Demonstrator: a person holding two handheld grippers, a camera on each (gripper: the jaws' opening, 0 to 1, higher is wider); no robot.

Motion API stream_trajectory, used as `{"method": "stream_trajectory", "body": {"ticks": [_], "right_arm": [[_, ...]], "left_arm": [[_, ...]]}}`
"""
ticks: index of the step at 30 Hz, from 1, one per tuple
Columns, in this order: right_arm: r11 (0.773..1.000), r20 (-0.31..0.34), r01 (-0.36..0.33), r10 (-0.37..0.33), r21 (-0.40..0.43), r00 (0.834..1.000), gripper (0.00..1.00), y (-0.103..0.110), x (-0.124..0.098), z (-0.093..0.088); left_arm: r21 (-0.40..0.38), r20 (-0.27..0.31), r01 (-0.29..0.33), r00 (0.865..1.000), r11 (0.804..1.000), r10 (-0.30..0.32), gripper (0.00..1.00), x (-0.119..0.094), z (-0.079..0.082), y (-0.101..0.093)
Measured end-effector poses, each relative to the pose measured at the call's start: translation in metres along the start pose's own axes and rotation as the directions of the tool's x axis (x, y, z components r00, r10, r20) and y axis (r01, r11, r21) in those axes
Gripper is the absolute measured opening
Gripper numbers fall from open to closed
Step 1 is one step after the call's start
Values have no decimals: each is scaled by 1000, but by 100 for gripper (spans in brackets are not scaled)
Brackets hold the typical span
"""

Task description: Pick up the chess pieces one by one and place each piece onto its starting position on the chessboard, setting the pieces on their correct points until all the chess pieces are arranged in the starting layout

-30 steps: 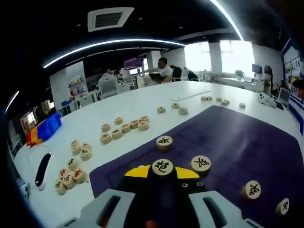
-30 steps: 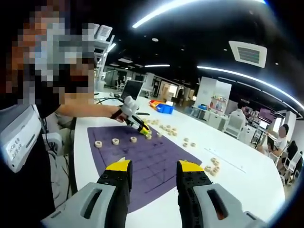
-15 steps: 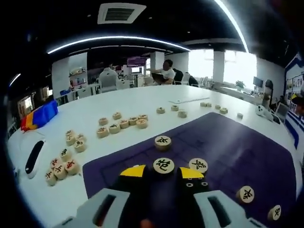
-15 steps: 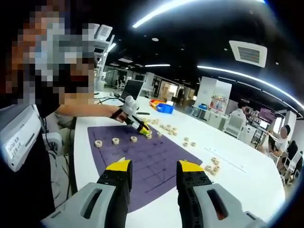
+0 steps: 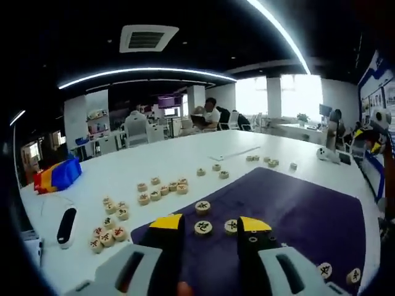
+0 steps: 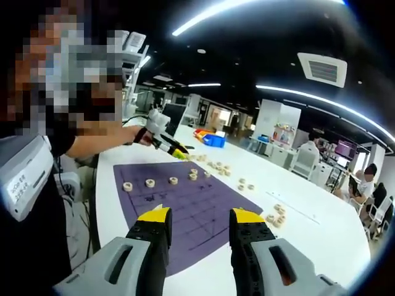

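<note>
While both tongs gape empty, left tongs [image 5: 207, 223] hang above the piece [image 5: 203, 227] on the purple chessboard [image 5: 308, 213], right tongs [image 6: 196, 215] idle; loose pieces [image 5: 163, 191] wait on the white worktop [image 5: 123, 172] (tightly clustered, so a grab could jostle neighbours).

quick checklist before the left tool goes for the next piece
1. Left tool open and empty: ok, jaws apart, nothing between them.
2. Last round wooden chess piece lying flat on the purple chessboard mat: ok, apart from its neighbour.
3. Loose wooden pieces on the white table to fetch: ok, a cluster lies left of the mat.
4. Right tool out of the way: ok, open, empty, at the mat's far side.
5. Piece on its correct point: cannot tell, grid lines too faint.
</note>
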State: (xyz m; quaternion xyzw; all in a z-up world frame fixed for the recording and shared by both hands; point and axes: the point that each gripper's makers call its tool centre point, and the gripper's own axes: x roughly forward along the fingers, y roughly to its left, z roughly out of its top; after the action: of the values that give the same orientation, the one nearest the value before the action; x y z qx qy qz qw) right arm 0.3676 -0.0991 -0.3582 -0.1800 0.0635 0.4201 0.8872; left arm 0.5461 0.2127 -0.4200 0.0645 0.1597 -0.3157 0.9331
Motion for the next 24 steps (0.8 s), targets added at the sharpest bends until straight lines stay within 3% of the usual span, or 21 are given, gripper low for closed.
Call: {"method": "stream_trajectory", "body": {"ticks": [4, 9, 12, 15, 17, 18, 24], "right_arm": [[1000, -2, -6, 6, -1, 1000, 38, 2, 1, 0], [1000, -1, -7, 7, -4, 1000, 38, 2, 0, 1], [1000, -7, -10, 10, -6, 1000, 38, 2, 0, 0], [1000, -4, -8, 8, -4, 1000, 38, 1, 1, 1], [1000, -9, -11, 10, -8, 1000, 38, 1, 3, 0], [1000, -10, -14, 14, -5, 1000, 38, 1, 3, 0], [1000, -16, -22, 22, -17, 1000, 38, 5, 6, 1]], "left_arm": [[-12, 15, 16, 1000, 1000, -15, 35, -21, -7, -13], [-41, 14, 8, 1000, 999, -7, 35, -35, -33, -21], [-86, 42, 1, 999, 996, 3, 35, -49, -41, -24], [-86, 66, -24, 997, 996, 30, 35, -63, -42, -24], [-67, 43, -34, 998, 997, 37, 35, -69, -42, -25], [-37, 44, -36, 998, 999, 38, 35, -72, -39, -27], [-43, 107, -3, 994, 999, 7, 34, -83, -20, -40]]}}
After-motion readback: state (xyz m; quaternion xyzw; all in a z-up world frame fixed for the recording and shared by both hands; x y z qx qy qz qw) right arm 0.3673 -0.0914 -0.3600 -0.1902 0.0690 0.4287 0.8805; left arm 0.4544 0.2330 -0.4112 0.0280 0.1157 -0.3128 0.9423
